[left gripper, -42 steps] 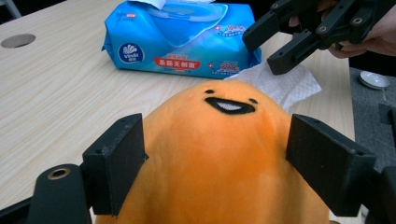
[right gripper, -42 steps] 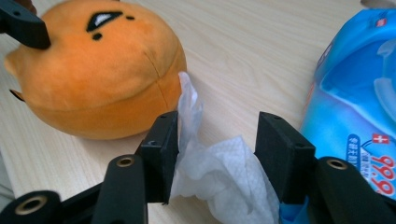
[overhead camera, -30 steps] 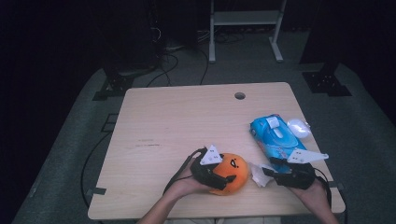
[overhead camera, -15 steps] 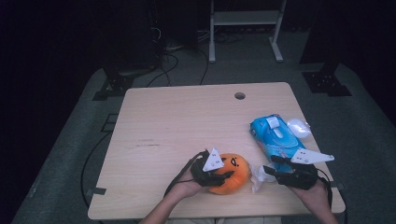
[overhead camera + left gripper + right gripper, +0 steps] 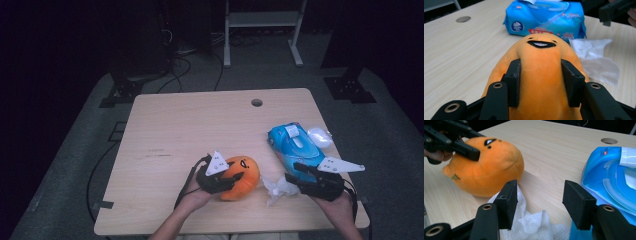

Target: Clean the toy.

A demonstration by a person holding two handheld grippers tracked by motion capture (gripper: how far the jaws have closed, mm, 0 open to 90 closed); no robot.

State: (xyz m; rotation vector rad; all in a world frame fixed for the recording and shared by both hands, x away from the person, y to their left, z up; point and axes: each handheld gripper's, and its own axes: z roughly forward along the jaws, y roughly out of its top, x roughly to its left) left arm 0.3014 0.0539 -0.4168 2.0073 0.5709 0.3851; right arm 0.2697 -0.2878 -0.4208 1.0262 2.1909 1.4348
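Observation:
An orange plush toy (image 5: 246, 172) with a black face lies near the table's front edge. My left gripper (image 5: 234, 180) is shut on it, and in the left gripper view both pads dent the plush (image 5: 541, 50) from either side. My right gripper (image 5: 293, 172) stands open a little to the right, and its jaws have just been opening slightly. A crumpled white tissue (image 5: 277, 189) lies on the table below and between them, and no pad presses on it (image 5: 531, 225). The right gripper view has the plush (image 5: 491, 167) ahead to the left.
A blue pack of wet wipes (image 5: 295, 145) lies right of the plush, close beside my right gripper. A small white object (image 5: 320, 136) sits against its far side. The wooden table (image 5: 200, 125) has a cable hole (image 5: 257, 102) near its far edge. Dark floor and stands surround it.
My left gripper has shifted slightly on the plush toy. The right hand has stayed where it was.

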